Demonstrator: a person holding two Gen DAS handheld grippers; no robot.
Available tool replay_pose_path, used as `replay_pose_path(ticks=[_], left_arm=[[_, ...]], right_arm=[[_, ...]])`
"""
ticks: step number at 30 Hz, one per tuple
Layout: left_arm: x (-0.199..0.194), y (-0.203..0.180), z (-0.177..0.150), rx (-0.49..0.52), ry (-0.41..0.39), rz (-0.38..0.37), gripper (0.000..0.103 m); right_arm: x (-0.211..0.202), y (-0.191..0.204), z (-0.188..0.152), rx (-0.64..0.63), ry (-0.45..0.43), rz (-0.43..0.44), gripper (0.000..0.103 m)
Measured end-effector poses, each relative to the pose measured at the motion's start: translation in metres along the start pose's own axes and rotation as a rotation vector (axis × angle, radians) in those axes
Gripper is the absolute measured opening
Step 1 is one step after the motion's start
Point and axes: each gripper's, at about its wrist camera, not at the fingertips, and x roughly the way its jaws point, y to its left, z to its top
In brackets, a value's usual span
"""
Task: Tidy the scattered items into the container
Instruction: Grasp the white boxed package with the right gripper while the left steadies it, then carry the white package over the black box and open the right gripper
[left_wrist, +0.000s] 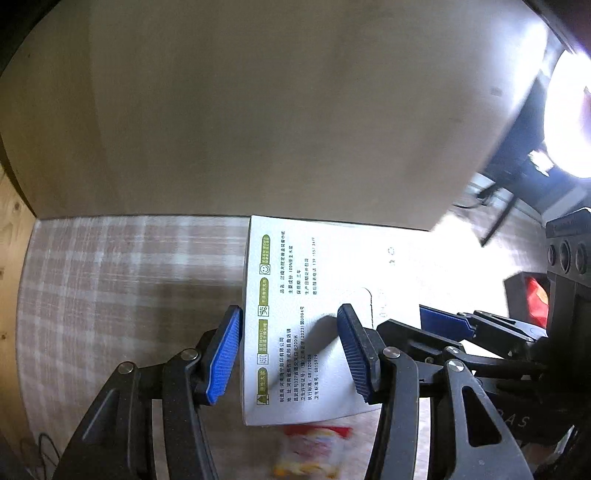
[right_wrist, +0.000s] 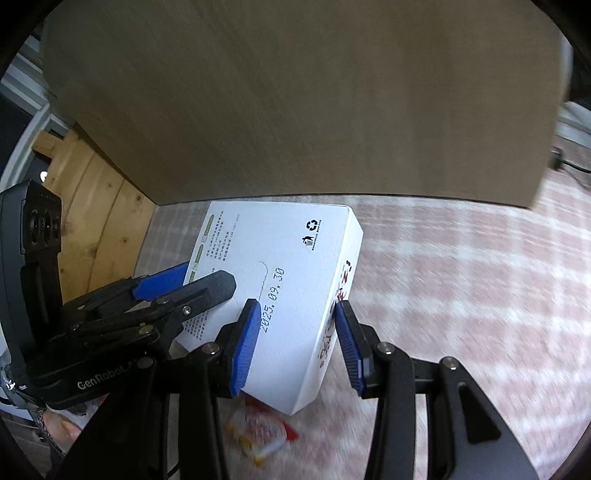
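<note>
Against the brown container wall (right_wrist: 295, 103) at twelve o'clock, you pinch the white box (right_wrist: 280, 295) with both hand-held grippers, left (left_wrist: 290, 350) and right (right_wrist: 295, 347), seemingly lifted off the tabletop (right_wrist: 461, 277); next, carry it over the rim

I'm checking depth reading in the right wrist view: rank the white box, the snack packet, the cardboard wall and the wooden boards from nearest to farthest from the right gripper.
From the right gripper:
1. White box, between its fingers.
2. Snack packet, just below, partly under the box.
3. Cardboard wall, behind the box.
4. Wooden boards, far left; too close to call against the wall.
</note>
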Motion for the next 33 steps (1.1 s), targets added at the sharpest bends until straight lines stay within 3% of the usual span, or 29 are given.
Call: replay_pose_path(ticks=[6,9,15,27,33], left_arm=[[-0.035,-0.086,-0.001,0.091,-0.044,-0.024,0.049],[-0.057,-0.156,-0.049,0.146,-0.060,-0.046,0.049],[-0.058,-0.264,-0.085,0.235,-0.063,-0.104,0.049],[-0.004,-0.488,-0.126,0.347,-0.018,-0.225,0.049],[0.015,-0.564,-0.138,0.371,-0.003,-0.256,0.049]], right_arm=[[-0.076,-0.024,-0.025,0.042,-0.085,-0.018,0.042],[-0.122,-0.046,-0.041,0.063,-0.133,-0.041,0.042],[-0.200,-0.105,-0.074,0.116,-0.197,-0.097,0.042],[-0.329,-0.248,-0.140,0.250,-0.235,-0.215,0.042],[-0.381,-0.321,-0.163,0.299,-0.234,-0.246,0.042]])
